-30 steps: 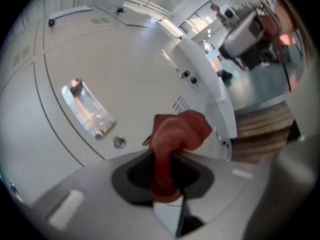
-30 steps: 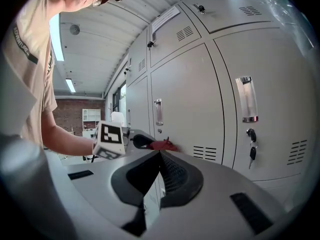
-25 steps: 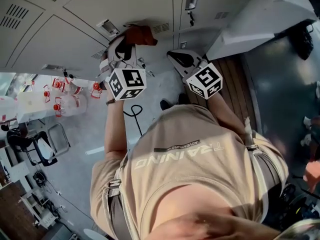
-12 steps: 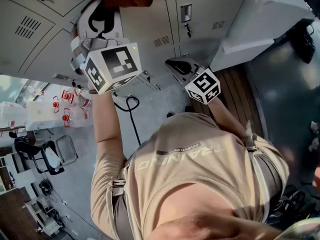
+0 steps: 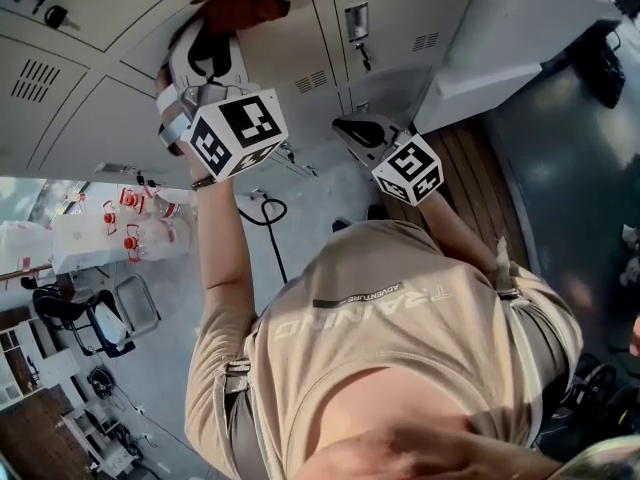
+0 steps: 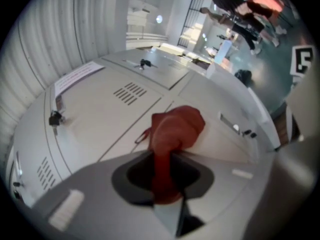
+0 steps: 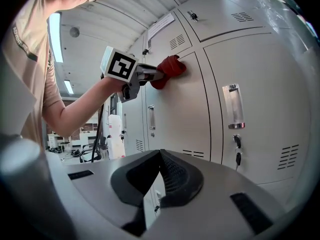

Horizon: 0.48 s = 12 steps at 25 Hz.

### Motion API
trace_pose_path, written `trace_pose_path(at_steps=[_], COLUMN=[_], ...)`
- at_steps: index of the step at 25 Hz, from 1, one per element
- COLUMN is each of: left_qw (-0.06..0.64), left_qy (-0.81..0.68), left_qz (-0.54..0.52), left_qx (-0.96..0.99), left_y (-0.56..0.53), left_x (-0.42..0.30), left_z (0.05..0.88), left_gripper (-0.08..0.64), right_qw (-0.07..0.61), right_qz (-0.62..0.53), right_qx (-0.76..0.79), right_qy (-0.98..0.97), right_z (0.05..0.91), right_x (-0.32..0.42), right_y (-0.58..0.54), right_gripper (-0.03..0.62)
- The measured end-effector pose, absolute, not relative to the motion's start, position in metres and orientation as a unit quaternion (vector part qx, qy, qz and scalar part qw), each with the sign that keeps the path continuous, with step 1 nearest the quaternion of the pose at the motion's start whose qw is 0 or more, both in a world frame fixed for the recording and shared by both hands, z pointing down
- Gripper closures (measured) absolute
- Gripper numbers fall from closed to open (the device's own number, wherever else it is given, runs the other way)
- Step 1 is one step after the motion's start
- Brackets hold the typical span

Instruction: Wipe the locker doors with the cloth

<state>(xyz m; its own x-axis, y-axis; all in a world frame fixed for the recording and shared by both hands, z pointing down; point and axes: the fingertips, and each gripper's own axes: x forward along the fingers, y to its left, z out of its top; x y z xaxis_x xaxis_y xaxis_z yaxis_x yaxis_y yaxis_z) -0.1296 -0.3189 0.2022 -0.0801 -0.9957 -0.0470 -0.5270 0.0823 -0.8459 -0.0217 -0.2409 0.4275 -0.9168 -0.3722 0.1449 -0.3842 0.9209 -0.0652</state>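
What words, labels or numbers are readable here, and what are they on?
"TRAINING": on the person's beige T-shirt, seen upside down.
"ADVENTURE": same shirt, smaller print.
Too blurred to read: the white paper label on a grey locker door.
No words, patterns only: the black-and-white marker cubes.

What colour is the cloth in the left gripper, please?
Dark red crumpled cloth; clearest in the left gripper view.

On my feed I get a beige short-sleeved tee (image 5: 380, 308) with grey "TRAINING" print. The left gripper (image 6: 162, 179) and right gripper (image 7: 160, 176) are pale grey with dark jaw linings — each carries a white marker cube (image 5: 237, 133) with black squares.
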Motion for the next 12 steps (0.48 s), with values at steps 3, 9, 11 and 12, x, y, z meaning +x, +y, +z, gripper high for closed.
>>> trace_pose_path(at_steps=[3, 9, 11, 12], left_qw=[0.32, 0.263, 0.243, 0.233], left_qy=[0.643, 0.626, 0.62, 0.618], left_qz=[-0.352, -0.379, -0.383, -0.383], left_qx=[-0.6, -0.629, -0.64, -0.645], left_y=[-0.319, -0.319, -0.32, -0.32], left_x=[-0.131, -0.134, -0.134, -0.134], left_z=[0.231, 0.304, 0.333, 0.348], left_gripper=[0.48, 0.48, 0.48, 0.48], right_qw=[0.071, 0.086, 0.091, 0.093], right_qz=[0.052, 0.062, 0.067, 0.068], right_qx=[0.188, 0.171, 0.168, 0.168], right_qy=[-0.978, -0.98, -0.979, -0.979], right_z=[0.434, 0.447, 0.452, 0.454], right_x=[-0.025, -0.033, -0.034, -0.034], right_y=[-0.241, -0.238, -0.238, -0.239], right_gripper=[0.578, 0.578, 0.578, 0.579])
